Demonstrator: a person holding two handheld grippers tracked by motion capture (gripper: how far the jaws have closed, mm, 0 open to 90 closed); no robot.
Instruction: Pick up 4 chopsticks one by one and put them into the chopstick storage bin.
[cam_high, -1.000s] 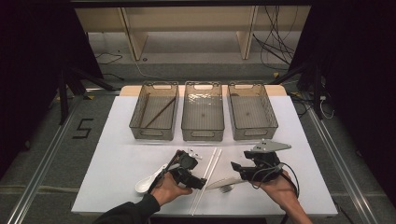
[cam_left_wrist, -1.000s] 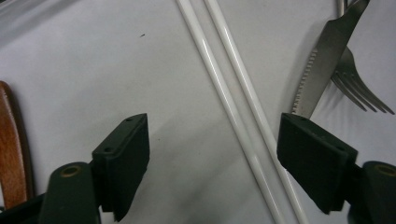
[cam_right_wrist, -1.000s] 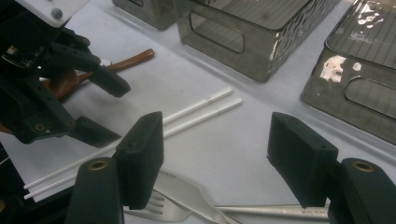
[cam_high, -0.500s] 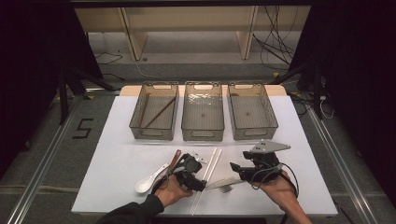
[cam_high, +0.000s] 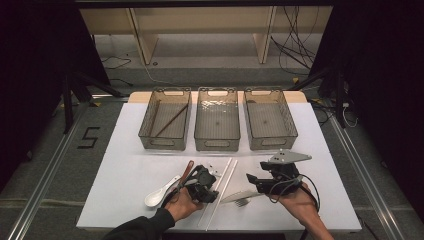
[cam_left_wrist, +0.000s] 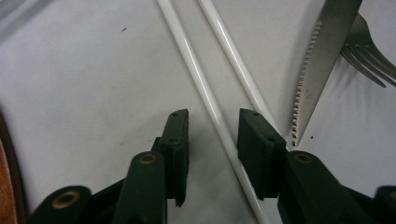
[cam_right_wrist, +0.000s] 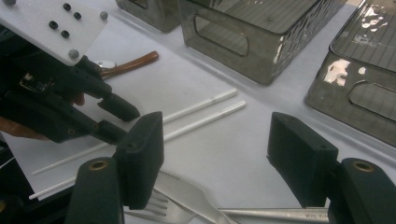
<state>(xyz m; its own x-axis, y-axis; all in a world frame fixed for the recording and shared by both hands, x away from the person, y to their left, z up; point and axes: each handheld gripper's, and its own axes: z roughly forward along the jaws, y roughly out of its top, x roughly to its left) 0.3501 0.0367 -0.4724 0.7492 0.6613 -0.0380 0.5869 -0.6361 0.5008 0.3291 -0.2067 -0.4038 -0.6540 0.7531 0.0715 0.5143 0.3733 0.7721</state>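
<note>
Two white chopsticks (cam_high: 220, 187) lie side by side on the white table (cam_high: 125, 175). My left gripper (cam_high: 214, 192) points down at them. In the left gripper view its jaws (cam_left_wrist: 212, 135) straddle one chopstick (cam_left_wrist: 205, 100) and have just been closing, with a gap still showing beside each pad. The second chopstick (cam_left_wrist: 233, 58) lies just outside the right jaw. A serrated knife (cam_left_wrist: 317, 60) and a fork (cam_left_wrist: 369, 51) lie beyond. My right gripper (cam_high: 249, 179) hovers open over the knife (cam_right_wrist: 187, 191) and fork (cam_right_wrist: 159, 207), holding nothing.
Three smoky clear bins (cam_high: 216, 142) stand in a row at the back; the left one (cam_high: 150, 135) holds a dark stick. A white spoon (cam_high: 160, 192) and a brown-handled utensil (cam_high: 187, 167) lie left of my left hand. Bare table lies at the far left and right.
The left gripper's jaws have narrowed around the chopstick. Both hands have kept their places.
</note>
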